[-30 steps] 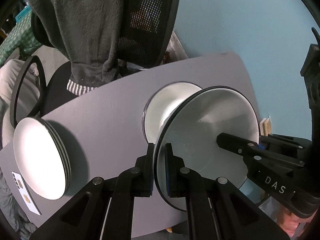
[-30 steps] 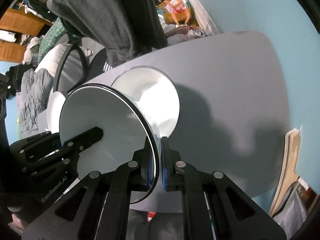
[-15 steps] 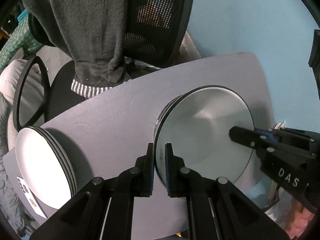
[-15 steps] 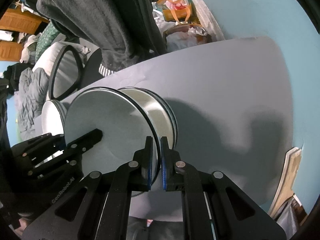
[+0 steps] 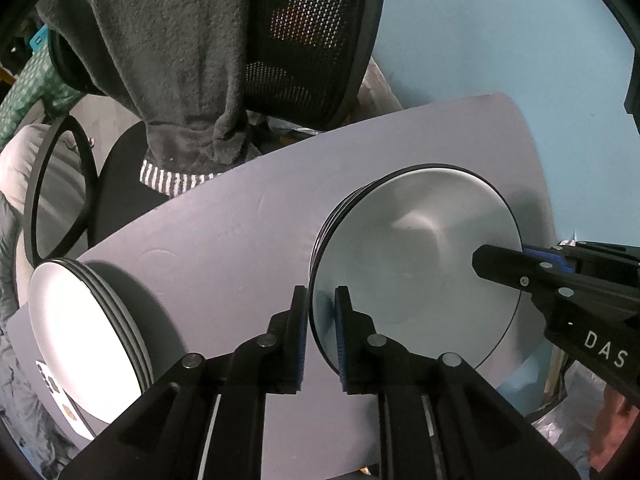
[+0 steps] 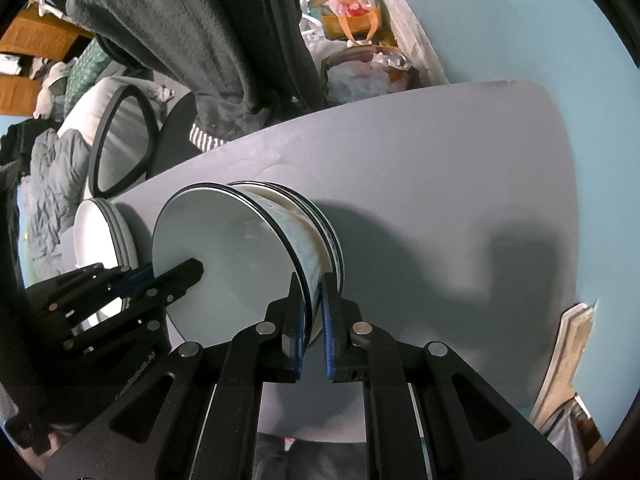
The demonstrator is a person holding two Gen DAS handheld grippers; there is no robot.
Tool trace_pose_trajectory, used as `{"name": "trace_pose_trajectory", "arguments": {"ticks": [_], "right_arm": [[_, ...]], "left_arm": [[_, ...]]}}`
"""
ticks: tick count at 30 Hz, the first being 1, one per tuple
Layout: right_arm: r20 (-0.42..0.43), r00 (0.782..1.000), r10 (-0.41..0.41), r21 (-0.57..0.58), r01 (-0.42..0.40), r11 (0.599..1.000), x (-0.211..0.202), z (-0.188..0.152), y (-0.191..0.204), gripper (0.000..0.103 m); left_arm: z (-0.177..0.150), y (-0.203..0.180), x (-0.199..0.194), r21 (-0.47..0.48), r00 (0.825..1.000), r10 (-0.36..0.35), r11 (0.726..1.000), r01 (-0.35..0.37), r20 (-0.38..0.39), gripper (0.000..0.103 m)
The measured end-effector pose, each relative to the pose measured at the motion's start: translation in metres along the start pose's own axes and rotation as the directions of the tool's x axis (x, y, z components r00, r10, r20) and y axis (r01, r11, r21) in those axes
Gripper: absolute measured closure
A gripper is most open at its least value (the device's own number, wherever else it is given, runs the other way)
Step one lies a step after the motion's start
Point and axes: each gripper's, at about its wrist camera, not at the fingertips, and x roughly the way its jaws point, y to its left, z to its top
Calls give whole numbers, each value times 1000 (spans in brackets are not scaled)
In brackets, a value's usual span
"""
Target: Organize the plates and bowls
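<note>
Your left hand-held gripper [image 5: 322, 334] is opening off the bowl [image 5: 416, 264] rim, now nested on the stack, while your right hand-held gripper [image 6: 311, 328] pinches it steady.

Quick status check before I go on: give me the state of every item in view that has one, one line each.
Top bowl: seated on the bowl stack, rim between both grippers' jaws.
Bowl stack: nested, on the table.
Plate stack: stacked at the table's edge, untouched.
Left gripper: jaws opening, bowl rim between them.
Right gripper: shut on the top bowl's rim.
Sweater: draped over the chair back.
</note>
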Motion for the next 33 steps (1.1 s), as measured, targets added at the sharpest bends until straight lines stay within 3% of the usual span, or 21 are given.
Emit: {"name": "trace_pose_trajectory", "arguments": {"ticks": [5,8,16,21,33], "right_arm": [[6,1000,-23,-15,23,1000,-3,0,2,94],[9,999,-39,-30,39,999,-4,-2,5,82],[2,999,-38,-54,38,998,-1,-5,5,79],[35,999,1,-78,2,997,-2,-5,0,56],[42,995,92,-91,-88,992,26,14,-13,56]], "left_arm": [[-1,4,-2,-22,1000,16,1000,-16,6,72],[-2,7,-4,-26,1000,10,1000,-9,15,70],[-4,10,-9,-37,1000,1,999,0,28,67],[-2,13,-5,-64,1000,-15,998,17,23,64],[0,14,20,-136,998,-67,989,64,-15,61]]}}
